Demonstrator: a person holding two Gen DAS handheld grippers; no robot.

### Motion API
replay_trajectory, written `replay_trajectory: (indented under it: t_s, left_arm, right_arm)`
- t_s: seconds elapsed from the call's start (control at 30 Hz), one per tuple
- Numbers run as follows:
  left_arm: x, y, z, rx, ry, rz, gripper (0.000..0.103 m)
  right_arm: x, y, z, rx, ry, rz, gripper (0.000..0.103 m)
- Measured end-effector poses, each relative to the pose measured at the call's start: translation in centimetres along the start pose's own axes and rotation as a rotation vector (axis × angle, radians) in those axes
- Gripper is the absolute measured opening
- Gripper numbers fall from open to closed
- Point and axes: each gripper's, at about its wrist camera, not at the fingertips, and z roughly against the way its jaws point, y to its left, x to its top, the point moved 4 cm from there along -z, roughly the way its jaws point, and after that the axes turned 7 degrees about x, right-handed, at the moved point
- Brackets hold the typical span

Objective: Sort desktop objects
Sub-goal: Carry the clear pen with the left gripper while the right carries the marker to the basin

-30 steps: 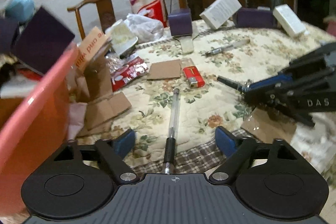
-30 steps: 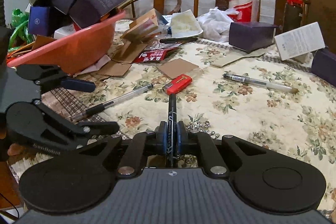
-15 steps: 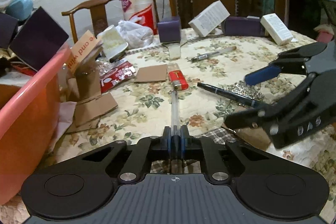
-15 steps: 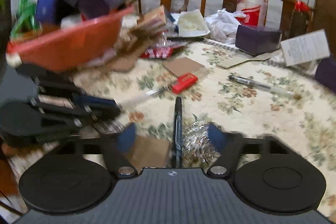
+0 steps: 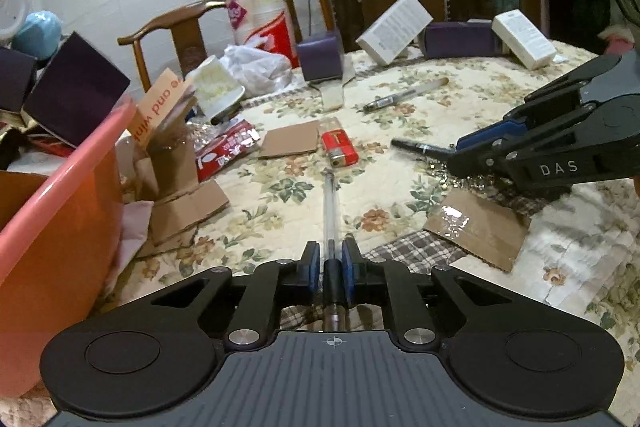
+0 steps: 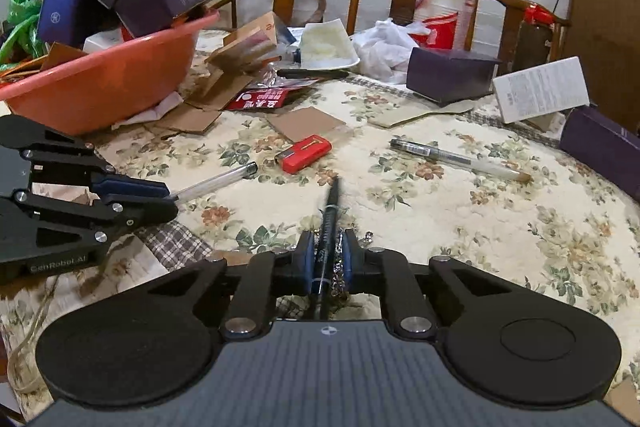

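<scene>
My left gripper is shut on a clear pen with a black grip, which points forward over the floral tablecloth. My right gripper is shut on a black pen, with crumpled foil pinched beside it. Each gripper shows in the other's view: the right gripper at the right, the left gripper at the left. A red lighter and a third pen lie on the table.
An orange basin piled with boxes and cups stands at the left. Cardboard pieces, a red packet, purple boxes and white boxes lie around. Chairs stand behind the table.
The left gripper closed on the clear pen. The right gripper opened around the black pen, then closed on it again with some foil.
</scene>
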Motion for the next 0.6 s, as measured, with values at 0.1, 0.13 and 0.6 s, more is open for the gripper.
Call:
replay_trajectory:
  t_s: [0.1, 0.13, 0.6]
  left_arm:
    - [0.0, 0.0, -0.1, 0.012, -0.005, 0.026, 0.005]
    - [0.1, -0.1, 0.0, 0.022, -0.008, 0.016, 0.002]
    - [2.4, 0.7, 3.5, 0.062, -0.115, 0.037, 0.003]
  right_arm:
    - [0.0, -0.3, 0.0, -0.007, -0.008, -0.007, 0.011]
    - [0.0, -0.5, 0.1, 0.001, -0.012, -0.017, 0.011]
    - [2.3, 0.1, 2.5, 0.058, -0.096, -0.036, 0.011]
